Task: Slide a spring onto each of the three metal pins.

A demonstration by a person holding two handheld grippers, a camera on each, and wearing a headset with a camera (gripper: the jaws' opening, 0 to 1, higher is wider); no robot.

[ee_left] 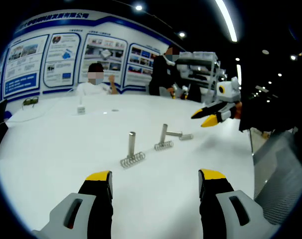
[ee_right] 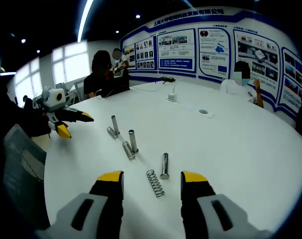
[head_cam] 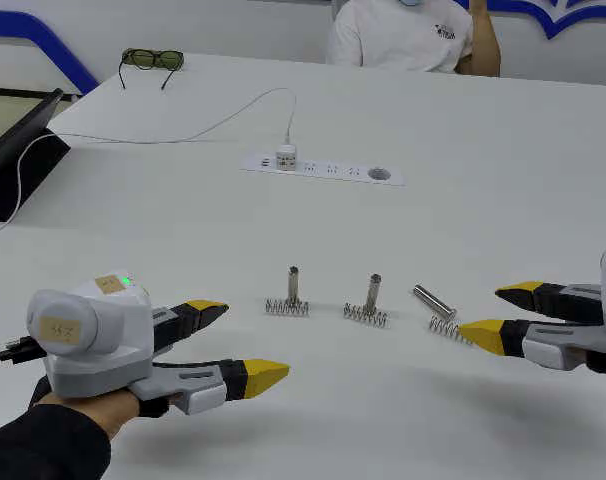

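All three springs [head_cam: 365,316] lie beside their pins [head_cam: 373,292], none fitted; your left tongs [head_cam: 253,340] and right tongs [head_cam: 481,311] gape empty.

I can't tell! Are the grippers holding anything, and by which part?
Nothing is held. The left gripper and right gripper are both open, away from the springs and pins.

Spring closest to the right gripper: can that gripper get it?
Probably yes. The right gripper is open, and the spring lies on the table just ahead of its jaws with nothing between. The pin sits close beside the spring, so it might get bumped.
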